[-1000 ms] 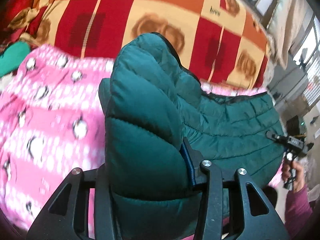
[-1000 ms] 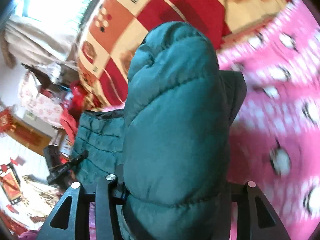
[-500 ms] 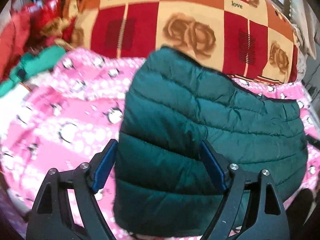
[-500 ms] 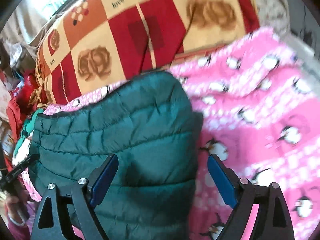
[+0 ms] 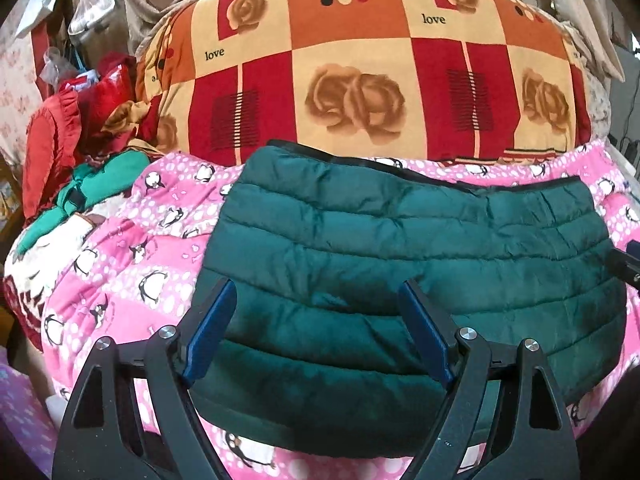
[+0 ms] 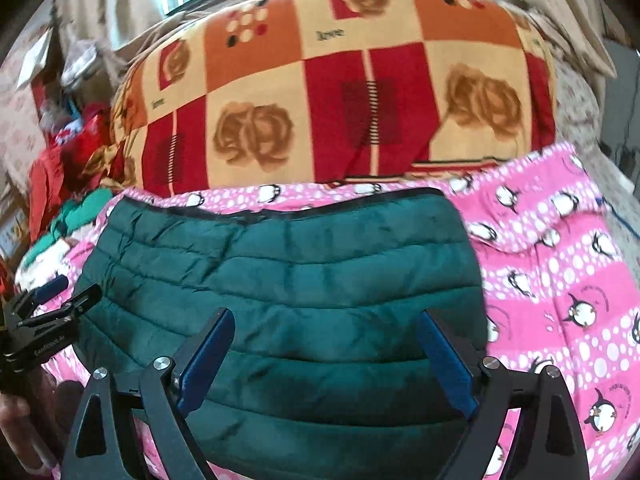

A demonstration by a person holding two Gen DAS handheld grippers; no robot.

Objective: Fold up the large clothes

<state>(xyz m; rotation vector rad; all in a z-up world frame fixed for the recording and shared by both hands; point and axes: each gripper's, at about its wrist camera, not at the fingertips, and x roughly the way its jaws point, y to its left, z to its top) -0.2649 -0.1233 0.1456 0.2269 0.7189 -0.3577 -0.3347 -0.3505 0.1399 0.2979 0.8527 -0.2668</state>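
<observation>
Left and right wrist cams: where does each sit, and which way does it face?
Left wrist: on left gripper, facing the jacket on the pink blanket; own open fingers show.
Right wrist: on right gripper, facing the jacket's right part; own open fingers show, left gripper at left edge.
Shared: jacket, blanket, checkered quilt.

I count one dark green quilted puffer jacket (image 5: 420,252), folded flat. Under the jacket I see one pink penguin-print blanket (image 5: 132,264), and behind the jacket one checked rose-print quilt (image 5: 360,72). Left of the jacket lies one heap of red and green clothes (image 5: 72,152). Two grippers hover over the jacket, left gripper (image 5: 320,320) and right gripper (image 6: 328,340), four blue pads between them.
</observation>
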